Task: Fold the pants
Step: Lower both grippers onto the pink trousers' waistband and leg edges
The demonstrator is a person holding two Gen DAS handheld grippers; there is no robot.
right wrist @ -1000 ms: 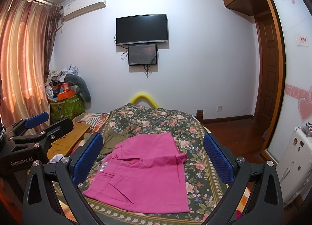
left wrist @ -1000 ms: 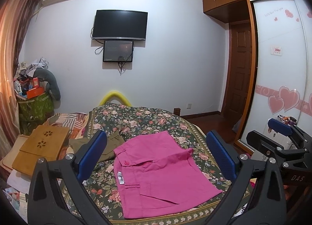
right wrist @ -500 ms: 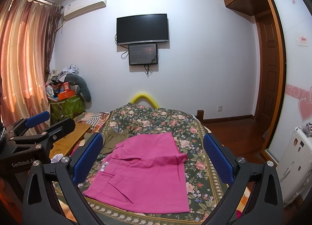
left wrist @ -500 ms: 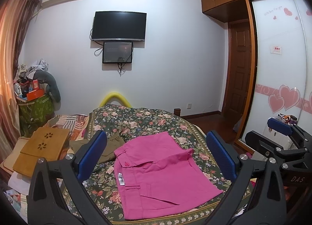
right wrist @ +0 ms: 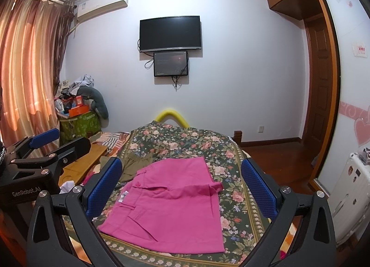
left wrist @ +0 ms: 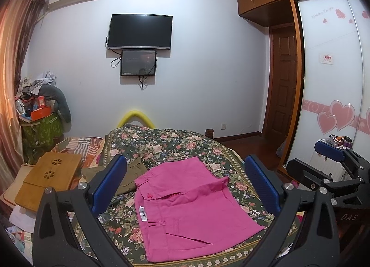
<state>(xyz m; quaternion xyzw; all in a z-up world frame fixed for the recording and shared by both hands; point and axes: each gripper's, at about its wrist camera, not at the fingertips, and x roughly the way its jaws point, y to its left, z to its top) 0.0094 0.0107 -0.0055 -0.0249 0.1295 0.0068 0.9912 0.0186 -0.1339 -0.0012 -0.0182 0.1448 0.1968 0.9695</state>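
Observation:
Pink pants (left wrist: 192, 209) lie folded into a compact rectangle on the floral bedspread (left wrist: 175, 144), waistband with button toward the left. They also show in the right wrist view (right wrist: 171, 206). My left gripper (left wrist: 185, 183) is open and empty, held above the near edge of the bed with the pants between its blue pads. My right gripper (right wrist: 180, 186) is open and empty too, at the same height. Each gripper shows in the other's view: the right one (left wrist: 333, 174) at the right, the left one (right wrist: 44, 158) at the left.
Olive-brown pants (left wrist: 124, 174) lie left of the pink ones. A wooden lap table (left wrist: 48, 179) rests on the bed's left side. A cluttered green bin (left wrist: 39, 128) stands in the far corner. A wardrobe (left wrist: 330, 82) and door are to the right.
Both grippers have lifted and drifted very slightly; the pants lie the same and neither gripper has opened or shut.

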